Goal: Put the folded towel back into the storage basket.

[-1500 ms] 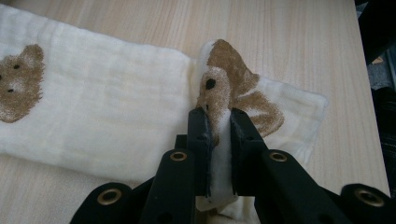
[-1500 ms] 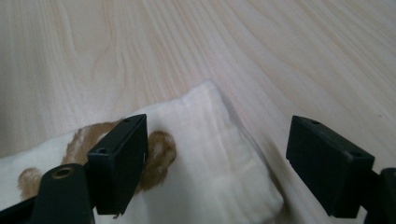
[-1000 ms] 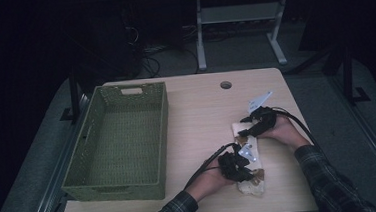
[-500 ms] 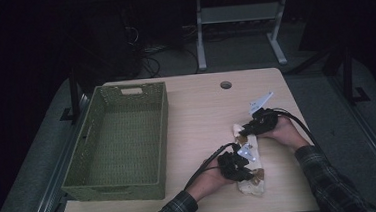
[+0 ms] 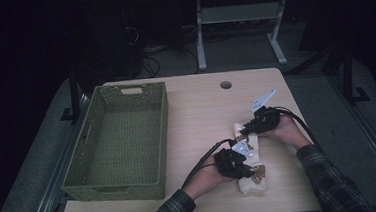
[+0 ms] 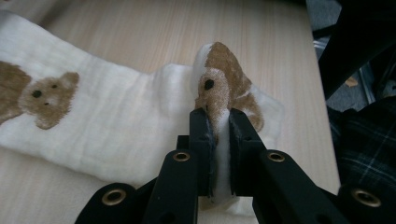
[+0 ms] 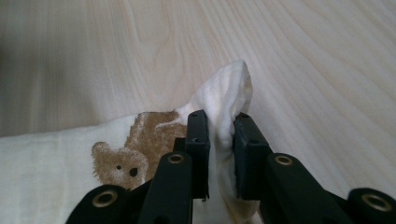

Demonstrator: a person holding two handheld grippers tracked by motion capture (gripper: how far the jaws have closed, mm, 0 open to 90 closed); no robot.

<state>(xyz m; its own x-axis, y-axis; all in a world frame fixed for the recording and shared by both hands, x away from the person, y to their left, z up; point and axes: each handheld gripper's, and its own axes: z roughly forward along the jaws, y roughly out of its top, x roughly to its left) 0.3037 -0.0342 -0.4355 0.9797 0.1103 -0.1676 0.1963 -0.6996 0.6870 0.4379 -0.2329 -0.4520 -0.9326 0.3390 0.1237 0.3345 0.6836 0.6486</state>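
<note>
Left gripper (image 6: 219, 135) and right gripper (image 7: 219, 140), each pinched tight on opposite cloth (image 6: 116, 126) ends upon the counter (image 5: 196, 110); thin folds, likely slipping out if lifted unevenly.

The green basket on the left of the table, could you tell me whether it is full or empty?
Empty. In the high view the green basket shows only its bare woven floor, and the cloth lies outside it on the table.
</note>
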